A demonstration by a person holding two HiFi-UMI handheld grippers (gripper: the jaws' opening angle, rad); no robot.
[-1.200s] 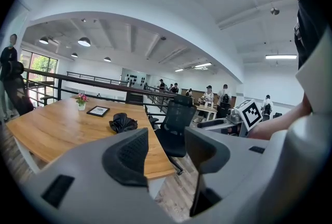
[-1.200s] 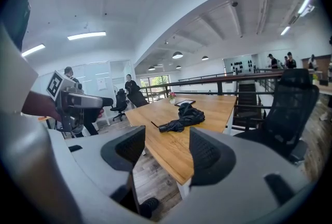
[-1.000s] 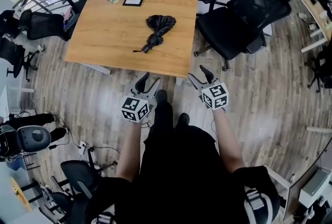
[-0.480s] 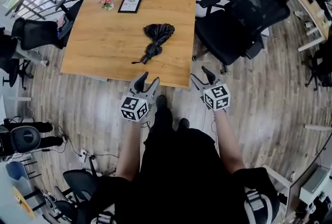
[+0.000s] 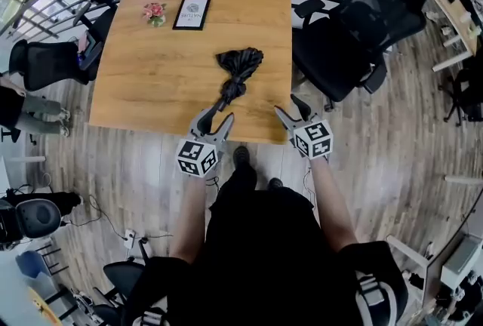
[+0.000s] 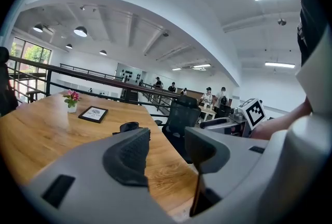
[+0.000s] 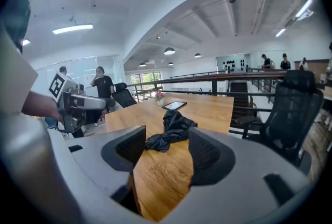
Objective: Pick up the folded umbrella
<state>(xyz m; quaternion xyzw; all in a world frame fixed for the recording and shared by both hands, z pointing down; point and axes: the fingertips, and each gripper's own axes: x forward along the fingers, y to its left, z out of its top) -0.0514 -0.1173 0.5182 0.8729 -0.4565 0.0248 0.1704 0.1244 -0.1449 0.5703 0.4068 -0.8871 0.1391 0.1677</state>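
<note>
A black folded umbrella [image 5: 236, 75] lies on the wooden table [image 5: 151, 68], its handle pointing toward the near edge. In the right gripper view the umbrella [image 7: 171, 132] shows just beyond the jaws, while the left gripper view catches only a dark bit of the umbrella [image 6: 128, 127] over its left jaw. My left gripper [image 5: 214, 119] hovers open over the table's near edge, close to the handle end. To the right of the handle, my right gripper [image 5: 290, 111] is also open at that edge. Neither holds anything.
A framed picture [image 5: 192, 13] and a small pot of pink flowers [image 5: 155, 13] stand at the table's far side. A black office chair [image 5: 355, 30] sits close to the table's right edge. Railings run behind the table, and more chairs stand at the left.
Both grippers have moved forward from over the floor to the table's near edge, so the umbrella is now much closer to them. Their jaws stayed open.
</note>
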